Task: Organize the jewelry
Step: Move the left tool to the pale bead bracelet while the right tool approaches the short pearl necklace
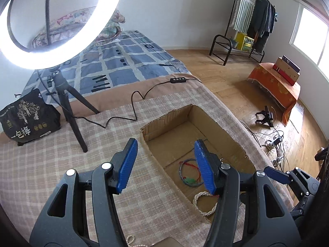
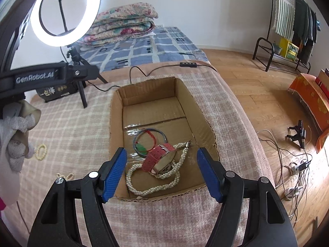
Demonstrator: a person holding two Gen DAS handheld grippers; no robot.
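Each handheld unit, the left gripper [image 1: 164,164] and the right gripper [image 2: 161,173], has matte black plastic linkage arms with triangular cut-outs, silver pivot screws at the joints, and two ribbed blue finger pads [image 2: 114,171]. The left unit's black body carries white "GenRobot.AI" lettering [image 2: 35,78].
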